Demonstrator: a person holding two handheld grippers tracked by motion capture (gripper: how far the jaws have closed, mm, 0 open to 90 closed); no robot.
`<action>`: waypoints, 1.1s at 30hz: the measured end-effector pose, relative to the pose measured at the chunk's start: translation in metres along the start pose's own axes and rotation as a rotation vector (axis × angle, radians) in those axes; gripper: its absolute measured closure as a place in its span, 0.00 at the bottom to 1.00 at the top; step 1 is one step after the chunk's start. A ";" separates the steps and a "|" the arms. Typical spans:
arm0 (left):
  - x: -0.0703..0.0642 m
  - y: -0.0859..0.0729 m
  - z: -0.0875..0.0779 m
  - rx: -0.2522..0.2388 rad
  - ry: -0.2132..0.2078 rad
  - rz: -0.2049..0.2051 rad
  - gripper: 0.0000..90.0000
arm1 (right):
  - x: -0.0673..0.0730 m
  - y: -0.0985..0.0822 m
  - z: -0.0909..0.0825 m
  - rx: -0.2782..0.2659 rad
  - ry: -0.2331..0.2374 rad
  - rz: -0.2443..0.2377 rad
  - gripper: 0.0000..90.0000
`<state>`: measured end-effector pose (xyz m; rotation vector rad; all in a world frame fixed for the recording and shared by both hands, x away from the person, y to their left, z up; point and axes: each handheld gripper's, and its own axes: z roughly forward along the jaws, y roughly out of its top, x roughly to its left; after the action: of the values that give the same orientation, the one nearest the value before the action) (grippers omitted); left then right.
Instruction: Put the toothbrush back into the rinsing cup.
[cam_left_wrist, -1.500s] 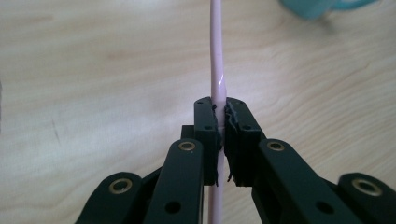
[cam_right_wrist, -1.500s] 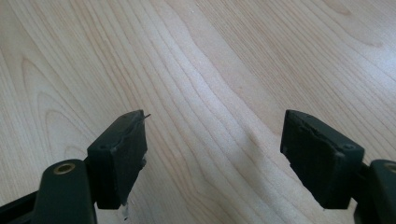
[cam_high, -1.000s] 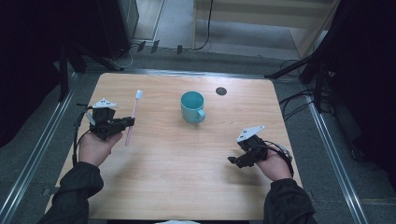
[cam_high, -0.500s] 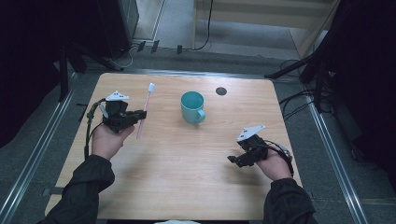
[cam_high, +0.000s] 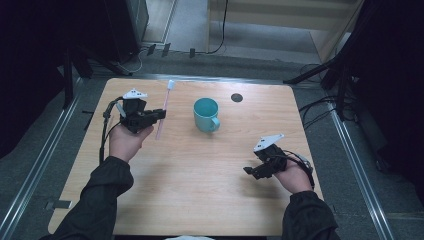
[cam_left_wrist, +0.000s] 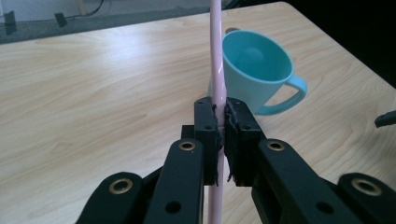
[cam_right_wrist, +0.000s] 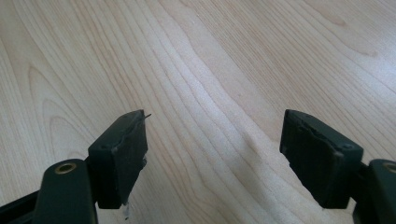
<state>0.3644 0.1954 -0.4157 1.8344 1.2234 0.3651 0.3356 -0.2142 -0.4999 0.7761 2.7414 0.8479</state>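
Observation:
A pink toothbrush (cam_high: 163, 117) with a white head stands nearly upright in my left gripper (cam_high: 159, 115), which is shut on its handle (cam_left_wrist: 216, 84) above the table's left half. A teal mug (cam_high: 205, 114) stands upright and empty at the table's middle back, just right of the toothbrush; in the left gripper view the mug (cam_left_wrist: 254, 70) is right behind the jaws (cam_left_wrist: 220, 126). My right gripper (cam_high: 252, 172) hovers low over the front right of the table, open, with bare wood between its jaws (cam_right_wrist: 212, 154).
The wooden table (cam_high: 200, 200) has a small dark round hole (cam_high: 237, 97) near its back right. Metal rails run along both sides. Dark stands and cables lie on the floor beyond the back edge.
My left gripper has carried the toothbrush to the right and a little farther back, closer to the mug. The right gripper has stayed where it was.

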 end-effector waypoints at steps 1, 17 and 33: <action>-0.002 0.002 0.001 -0.003 -0.003 0.006 0.93 | 0.000 0.000 0.000 -0.001 0.000 0.001 0.26; -0.025 0.038 0.030 -0.015 -0.039 0.040 0.93 | 0.000 0.000 -0.001 -0.004 -0.001 0.000 0.26; -0.041 0.067 0.060 -0.008 -0.048 0.073 0.94 | 0.001 0.001 -0.001 -0.012 0.003 -0.008 0.26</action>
<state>0.4240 0.1210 -0.3882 1.8740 1.1235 0.3634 0.3344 -0.2137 -0.4986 0.7615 2.7382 0.8637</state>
